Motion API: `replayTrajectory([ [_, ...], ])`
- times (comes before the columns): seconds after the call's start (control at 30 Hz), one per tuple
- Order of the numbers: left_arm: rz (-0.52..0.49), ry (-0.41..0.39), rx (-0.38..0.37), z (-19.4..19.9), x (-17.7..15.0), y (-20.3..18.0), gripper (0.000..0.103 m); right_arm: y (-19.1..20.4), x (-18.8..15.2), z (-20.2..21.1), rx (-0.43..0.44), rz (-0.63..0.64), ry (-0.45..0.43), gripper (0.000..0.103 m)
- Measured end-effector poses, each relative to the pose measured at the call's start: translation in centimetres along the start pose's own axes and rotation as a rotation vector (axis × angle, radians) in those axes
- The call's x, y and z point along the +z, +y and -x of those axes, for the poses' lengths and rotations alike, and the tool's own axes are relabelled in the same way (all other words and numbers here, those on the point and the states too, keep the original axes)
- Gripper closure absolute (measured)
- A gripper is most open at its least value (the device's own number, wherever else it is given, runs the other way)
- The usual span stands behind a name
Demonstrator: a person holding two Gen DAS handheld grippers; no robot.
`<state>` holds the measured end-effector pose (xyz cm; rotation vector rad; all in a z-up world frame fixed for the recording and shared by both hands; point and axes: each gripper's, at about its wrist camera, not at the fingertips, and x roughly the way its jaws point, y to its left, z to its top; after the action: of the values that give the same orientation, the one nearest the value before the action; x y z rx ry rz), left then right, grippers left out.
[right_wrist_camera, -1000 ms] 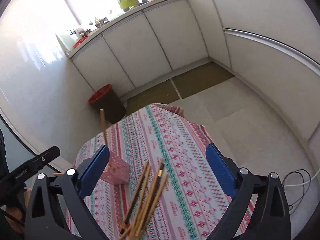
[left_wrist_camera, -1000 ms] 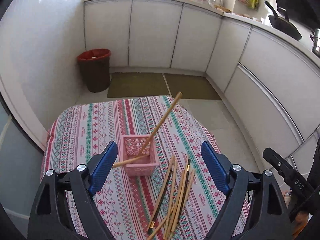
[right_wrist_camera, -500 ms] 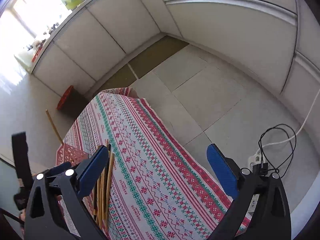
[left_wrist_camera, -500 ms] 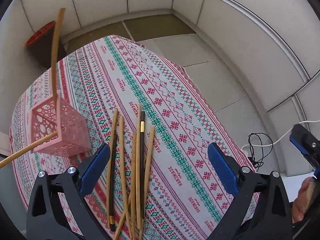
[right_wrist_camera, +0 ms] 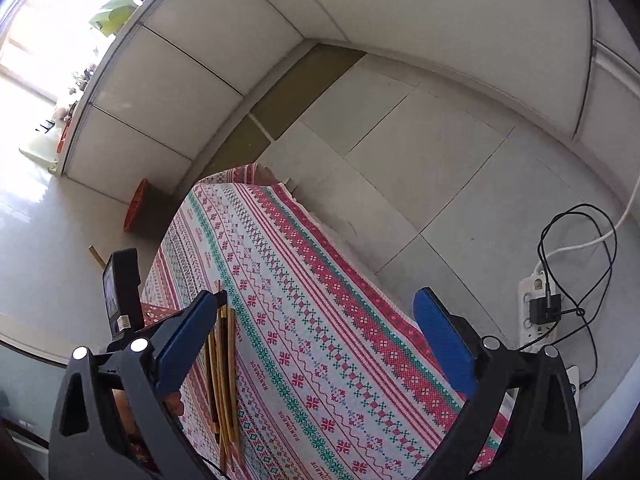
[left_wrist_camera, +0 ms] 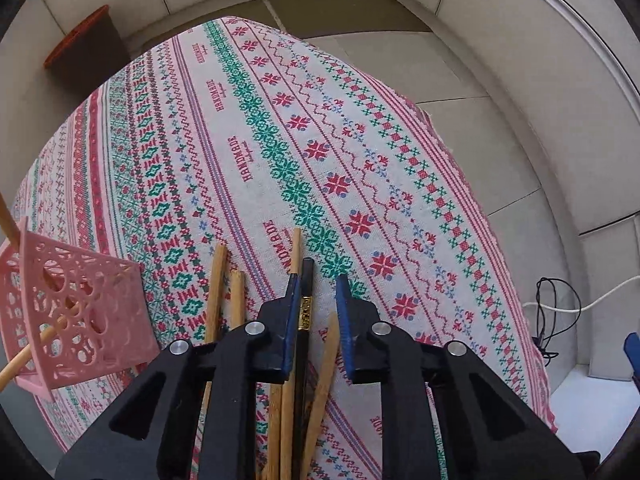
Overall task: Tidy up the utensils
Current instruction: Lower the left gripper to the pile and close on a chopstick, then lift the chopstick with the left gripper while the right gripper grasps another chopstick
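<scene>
Several wooden chopsticks [left_wrist_camera: 216, 292] and one black chopstick [left_wrist_camera: 306, 304] with a gold band lie side by side on the patterned tablecloth [left_wrist_camera: 280, 128]. My left gripper [left_wrist_camera: 318, 284] is low over them, its jaws narrowed around the black chopstick and a light one, with a gap still showing on the right side. A pink perforated basket [left_wrist_camera: 80, 312] stands at the left with two wooden chopsticks in it. My right gripper [right_wrist_camera: 316, 320] is wide open and empty above the table's right part; the chopsticks [right_wrist_camera: 224, 360] show beside its left finger.
The table's right edge [right_wrist_camera: 360, 280] drops to a tiled floor. A power strip with cables [right_wrist_camera: 540, 308] lies on the floor at the right. A red-rimmed bin [left_wrist_camera: 80, 48] stands beyond the table's far left. White cabinets line the back.
My left gripper has come down onto the chopstick pile and its jaws have closed in from wide open. My right gripper has swung to the right and stays open.
</scene>
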<state>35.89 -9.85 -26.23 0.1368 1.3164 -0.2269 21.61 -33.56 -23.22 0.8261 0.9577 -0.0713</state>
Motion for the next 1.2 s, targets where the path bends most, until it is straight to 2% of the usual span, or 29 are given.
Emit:
replayTrajectory([
  [0.13, 0.015, 0.011, -0.028, -0.3, 1.1, 0.0, 0.086, -0.7, 0.2, -0.4, 0.000, -0.024, 0.014, 0.007],
  [0.23, 0.020, 0.018, 0.009, -1.0, 1.5, 0.2, 0.086, -1.1, 0.4, -0.4, -0.003, -0.036, 0.016, 0.007],
  [0.33, 0.023, 0.037, -0.003, -1.2, 1.6, 0.3, 0.085, -1.0, 0.5, -0.5, -0.004, -0.031, 0.023, 0.007],
  [0.43, 0.006, 0.053, 0.019, -1.6, 1.7, 0.2, 0.086, -0.6, 0.4, -0.6, -0.010, -0.014, 0.029, 0.007],
  [0.5, -0.018, 0.043, 0.044, -1.6, 1.7, -0.3, 0.087, -0.5, 0.3, -0.7, -0.015, -0.003, 0.030, 0.007],
  [0.57, -0.042, 0.024, 0.075, -1.6, 1.5, -1.0, 0.097, -0.4, 0.3, -0.8, -0.022, 0.004, 0.030, 0.007],
  [0.63, -0.056, 0.002, 0.075, -1.3, 0.6, -1.6, 0.097, -0.2, 0.2, -1.1, -0.024, 0.006, 0.040, 0.007],
  [0.77, -0.044, -0.025, 0.058, 1.2, -1.5, -1.5, 0.097, 1.1, -0.5, -2.0, -0.027, 0.040, 0.068, 0.007],
  [0.9, -0.009, -0.091, -0.005, 6.2, -4.0, -0.6, 0.097, 4.3, -2.0, -3.9, -0.071, 0.144, 0.101, 0.008],
  [1.07, 0.000, -0.168, -0.073, 11.6, -8.3, 0.6, 0.097, 8.2, -3.8, -7.8, -0.078, 0.220, 0.204, 0.019],
  [1.2, -0.017, -0.214, -0.094, 14.4, -11.8, 1.2, 0.097, 10.5, -4.6, -11.4, -0.087, 0.234, 0.294, 0.043],
])
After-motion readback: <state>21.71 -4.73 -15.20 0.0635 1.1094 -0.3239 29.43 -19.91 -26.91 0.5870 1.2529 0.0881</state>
